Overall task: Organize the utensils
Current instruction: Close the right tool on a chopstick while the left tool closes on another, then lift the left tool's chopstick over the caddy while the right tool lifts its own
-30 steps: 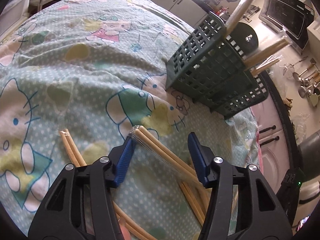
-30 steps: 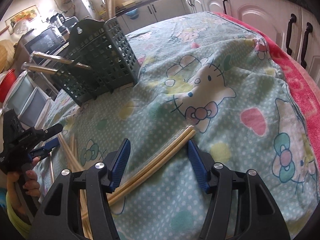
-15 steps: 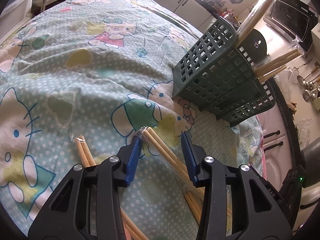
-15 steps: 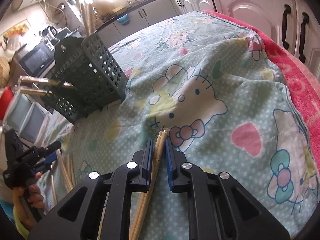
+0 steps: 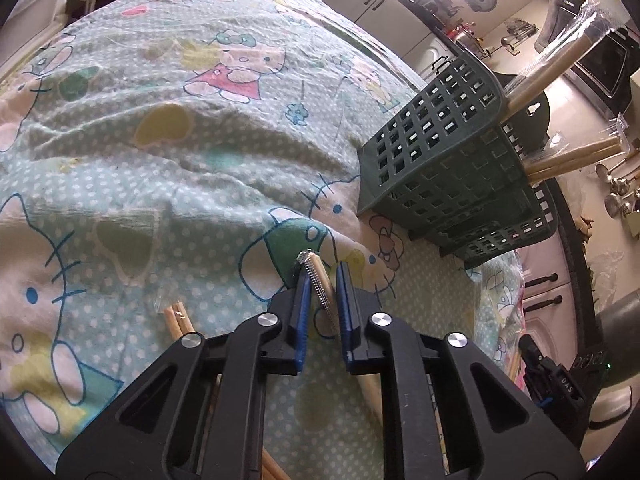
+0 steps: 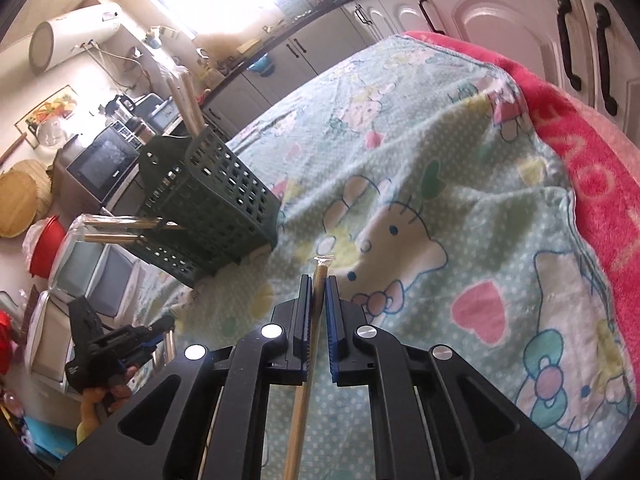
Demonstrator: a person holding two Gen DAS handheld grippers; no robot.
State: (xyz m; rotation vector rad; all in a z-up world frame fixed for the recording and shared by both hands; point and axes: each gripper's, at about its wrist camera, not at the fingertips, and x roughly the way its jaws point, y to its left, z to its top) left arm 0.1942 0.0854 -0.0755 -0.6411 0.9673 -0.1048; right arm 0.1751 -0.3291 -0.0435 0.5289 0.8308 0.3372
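Note:
A dark green slotted utensil basket (image 5: 440, 152) (image 6: 224, 200) stands on the cartoon-cat cloth, with wrapped wooden chopsticks (image 5: 560, 68) (image 6: 120, 224) sticking out of it. My left gripper (image 5: 323, 280) is closing its jaws, and the blue pads squeeze a plastic-wrapped chopstick pack (image 5: 312, 262) just in front of the basket. My right gripper (image 6: 319, 282) is also closing, clamped on another wrapped chopstick pair (image 6: 300, 412) that runs back along its fingers. A hand holds the left gripper (image 6: 116, 344) at the right wrist view's lower left.
More chopsticks (image 5: 178, 320) lie on the cloth to the left of my left gripper. A red towel (image 6: 592, 160) edges the cloth by the cabinet doors (image 6: 500, 20). A microwave (image 6: 104, 160) sits behind the basket, and ladles (image 5: 616, 192) hang beyond it.
Both grippers went from wide open to shut on their chopstick packs. The right gripper rolled and rose a little, so its chopsticks now lie along its fingers.

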